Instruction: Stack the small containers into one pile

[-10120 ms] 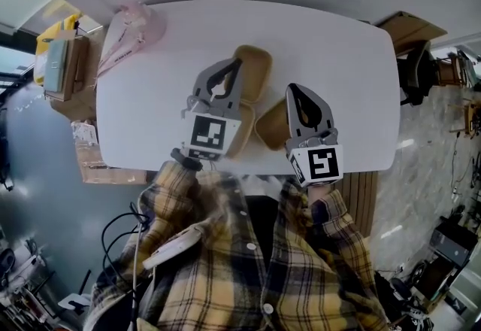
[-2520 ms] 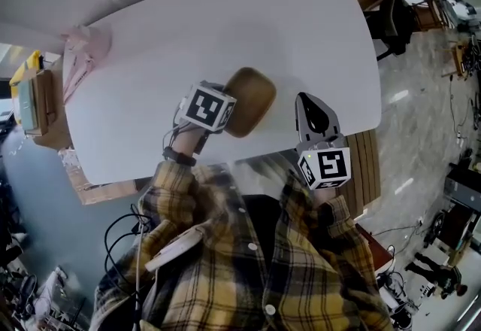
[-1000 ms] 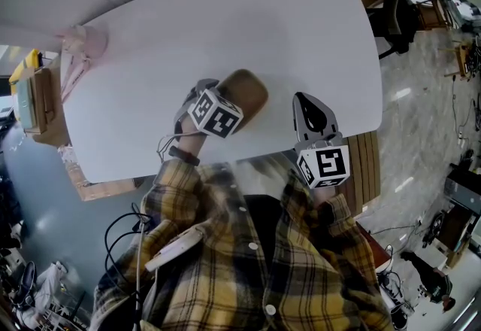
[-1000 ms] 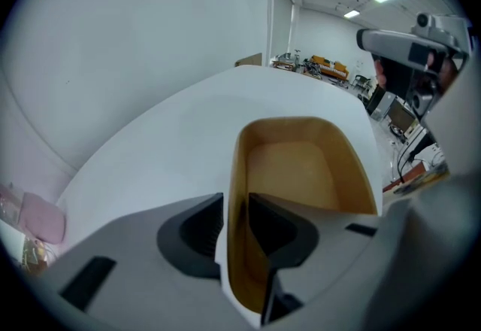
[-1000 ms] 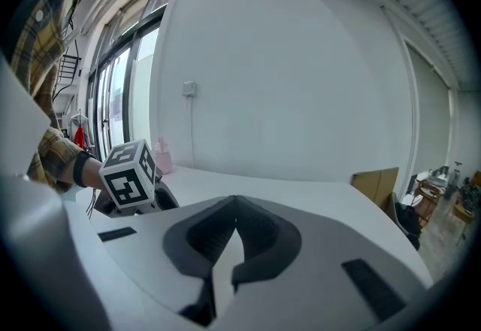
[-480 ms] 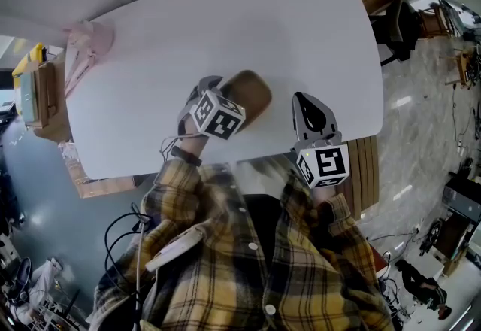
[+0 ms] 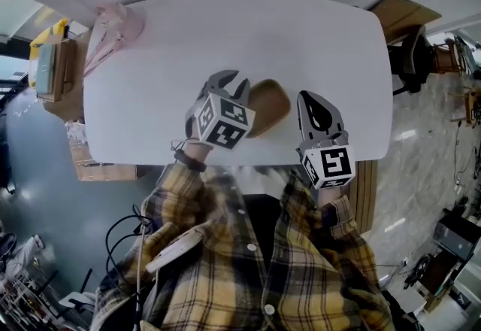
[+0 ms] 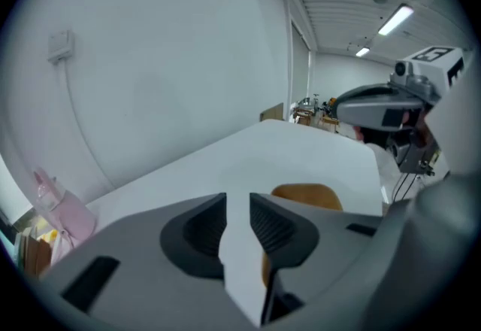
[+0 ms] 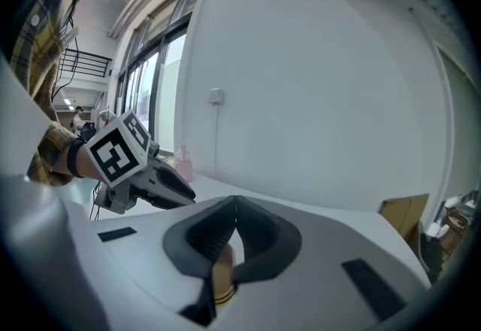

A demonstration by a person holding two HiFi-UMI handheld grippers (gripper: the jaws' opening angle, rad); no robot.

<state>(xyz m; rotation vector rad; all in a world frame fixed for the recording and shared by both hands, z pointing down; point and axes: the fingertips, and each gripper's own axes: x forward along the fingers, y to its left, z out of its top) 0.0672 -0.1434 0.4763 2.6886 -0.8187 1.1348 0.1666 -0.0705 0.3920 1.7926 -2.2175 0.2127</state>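
The brown oval containers (image 7: 269, 105) sit as one nested pile on the white table (image 7: 248, 36), near its front edge. My left gripper (image 7: 229, 85) hovers above the pile's left side, apart from it. Its jaws have just been opening and nothing is between them. In the left gripper view the pile (image 8: 304, 195) shows beyond the right jaw of my left gripper (image 8: 237, 205). My right gripper (image 7: 310, 98) is just right of the pile, its tips together. In the right gripper view (image 9: 235, 201) the pile's edge (image 9: 218, 277) shows below the meeting tips.
A pink item (image 7: 113, 28) lies at the table's far left corner. A yellow and wooden box (image 7: 52, 70) stands off the table's left side. A cardboard box (image 7: 402, 17) and a dark chair (image 7: 417, 66) are at the right.
My left gripper has lifted off the pile's left edge and now stands above it with wider jaws. The right gripper has shifted slightly. The pile stays where it was.
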